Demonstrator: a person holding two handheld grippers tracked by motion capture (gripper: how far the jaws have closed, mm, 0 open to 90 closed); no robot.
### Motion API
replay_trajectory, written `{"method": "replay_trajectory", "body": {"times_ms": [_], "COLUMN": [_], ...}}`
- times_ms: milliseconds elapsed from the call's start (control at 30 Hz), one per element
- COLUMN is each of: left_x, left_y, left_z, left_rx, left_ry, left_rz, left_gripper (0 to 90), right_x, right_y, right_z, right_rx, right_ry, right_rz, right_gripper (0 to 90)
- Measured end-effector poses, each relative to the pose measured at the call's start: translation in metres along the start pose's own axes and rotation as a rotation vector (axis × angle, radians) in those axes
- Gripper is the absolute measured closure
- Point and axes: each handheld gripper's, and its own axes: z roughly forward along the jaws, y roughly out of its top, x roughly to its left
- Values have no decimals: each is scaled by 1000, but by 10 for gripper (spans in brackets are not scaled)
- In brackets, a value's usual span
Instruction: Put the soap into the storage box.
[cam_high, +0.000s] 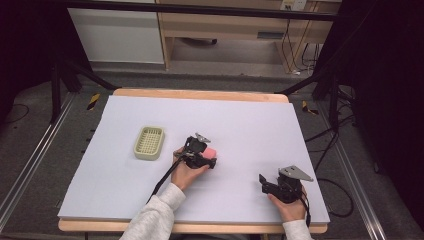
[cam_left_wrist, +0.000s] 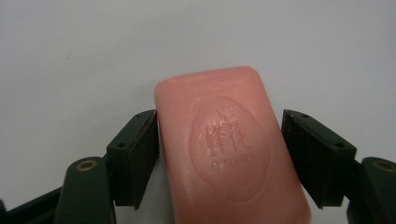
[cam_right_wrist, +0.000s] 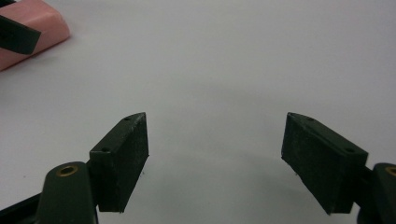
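Left gripper view shows the pink soap bar (cam_left_wrist: 224, 149) lying flat on the desk (cam_left_wrist: 93, 56) between the jaws of the left hand-held gripper (cam_left_wrist: 219, 158): one pad touches its edge, the other stands just clear, so the jaws bracket it without yet clamping. From the high view, the left hand (cam_high: 186, 172) reaches forward near mid-desk, its gripper over the soap. The right hand-held gripper (cam_right_wrist: 215, 158) gapes wide and empty, low over bare desk, well apart.
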Motion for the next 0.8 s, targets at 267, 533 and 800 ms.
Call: {"method": "replay_trajectory", "body": {"times_ms": [267,533,800], "left_x": [0,0,-1], "left_y": [-1,-1,5], "left_z": [-1,-2,-5], "left_rx": [15,25,26], "left_ry": [7,7,17], "left_rz": [5,13,59], "left_gripper": [349,365,342], "right_x": [0,0,0], "right_y": [0,0,0], "right_z": [0,0,0], "right_rx": [1,2,2], "right_ry": [0,1,2], "right_rz": [-1,-2,-2], "right_gripper": [232,235,234]}}
